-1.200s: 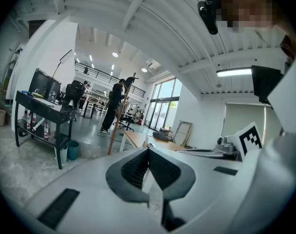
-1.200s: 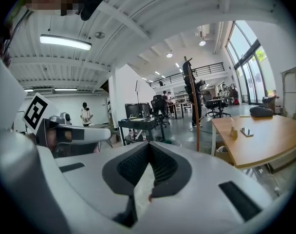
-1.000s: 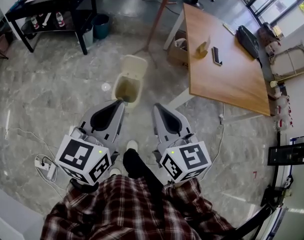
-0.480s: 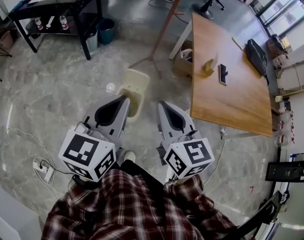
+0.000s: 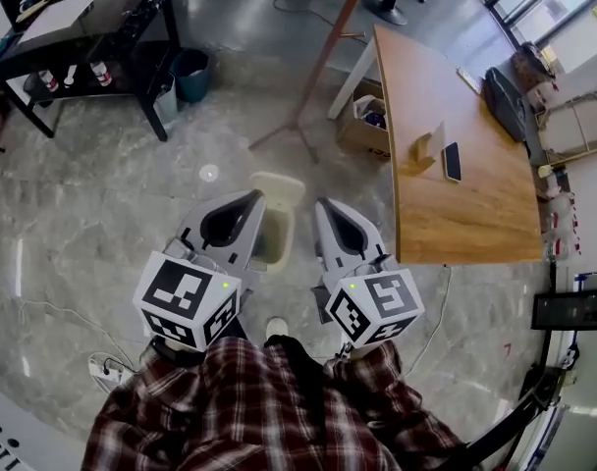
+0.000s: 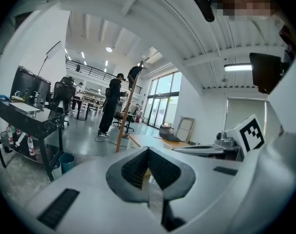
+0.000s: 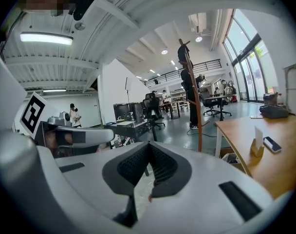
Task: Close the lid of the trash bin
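A cream trash bin (image 5: 275, 235) stands on the marble floor in the head view, its lid (image 5: 280, 188) tipped up and back at the far side. My left gripper (image 5: 255, 195) hangs just left of the bin, above its rim, its jaws closed with nothing between them. On the bin's right side my right gripper (image 5: 322, 205) is likewise shut and empty. In the left gripper view the left gripper (image 6: 148, 149) points across the room, and in the right gripper view the right gripper (image 7: 149, 144) does the same. The bin barely shows in either.
A wooden table (image 5: 475, 214) runs along the right, with a phone (image 5: 452, 161) and a black bag (image 5: 502, 90) on it and a cardboard box (image 5: 366, 126) under it. A wooden pole stand (image 5: 323, 59) rises behind the bin. Far left are a black desk (image 5: 78, 42) and a teal bucket (image 5: 189, 73).
The bin has drawn closer in the head view and now lies between the two gripper tips. Both grippers remain shut and side by side.
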Tool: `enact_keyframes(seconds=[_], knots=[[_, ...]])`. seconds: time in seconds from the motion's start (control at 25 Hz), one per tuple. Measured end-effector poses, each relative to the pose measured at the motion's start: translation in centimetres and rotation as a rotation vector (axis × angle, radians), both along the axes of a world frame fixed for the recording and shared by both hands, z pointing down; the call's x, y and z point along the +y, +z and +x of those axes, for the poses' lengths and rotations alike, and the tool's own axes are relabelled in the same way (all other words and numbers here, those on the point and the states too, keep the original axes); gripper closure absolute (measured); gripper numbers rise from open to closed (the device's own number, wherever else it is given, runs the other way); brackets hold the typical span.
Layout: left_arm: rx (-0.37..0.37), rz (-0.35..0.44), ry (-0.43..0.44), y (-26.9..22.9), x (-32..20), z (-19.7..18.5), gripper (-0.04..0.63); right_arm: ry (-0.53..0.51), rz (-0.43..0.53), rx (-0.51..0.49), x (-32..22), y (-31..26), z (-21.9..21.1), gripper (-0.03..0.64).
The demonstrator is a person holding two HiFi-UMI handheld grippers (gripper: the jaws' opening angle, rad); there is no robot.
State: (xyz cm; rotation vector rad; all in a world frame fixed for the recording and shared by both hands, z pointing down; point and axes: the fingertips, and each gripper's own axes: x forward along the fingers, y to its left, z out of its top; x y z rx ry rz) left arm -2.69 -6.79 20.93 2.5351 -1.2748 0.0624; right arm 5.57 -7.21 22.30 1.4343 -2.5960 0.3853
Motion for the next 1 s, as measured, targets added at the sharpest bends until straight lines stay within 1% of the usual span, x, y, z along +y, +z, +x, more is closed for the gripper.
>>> enact_keyframes(seconds=[0.2, 0.32, 0.44, 0.72, 0.88, 1.0], knots=[[-0.034, -0.036, 0.101, 1.8, -6.0, -3.4, 0.584, 0.106, -0.010, -0.027, -6.0, 0.5, -3.8, 0.606], [-0.041, -0.064, 0.161, 2.9, -8.5, -4.6, 0.585, 0.160, -0.027, -0.009, -8.2, 1.3, -5.3, 0.606], [-0.037, -0.097, 0.187, 4.3, -10.7, -5.1, 0.584, 0.182, -0.064, 0.023, -10.1, 2.9, -5.9, 0.606], [-0.018, -0.180, 0.218, 8.5, -13.0, -3.5, 0.585, 0.228, -0.177, 0.083, -12.0, 8.7, -4.0, 0.606], [-0.009, -0.210, 0.209, 10.3, -13.7, -3.0, 0.584, 0.226, -0.232, 0.137, -13.3, 12.8, -2.4, 0.606], [-0.020, -0.236, 0.203, 12.1, -13.9, -2.9, 0.586, 0.211, -0.272, 0.188, -14.3, 16.7, -1.0, 0.606]])
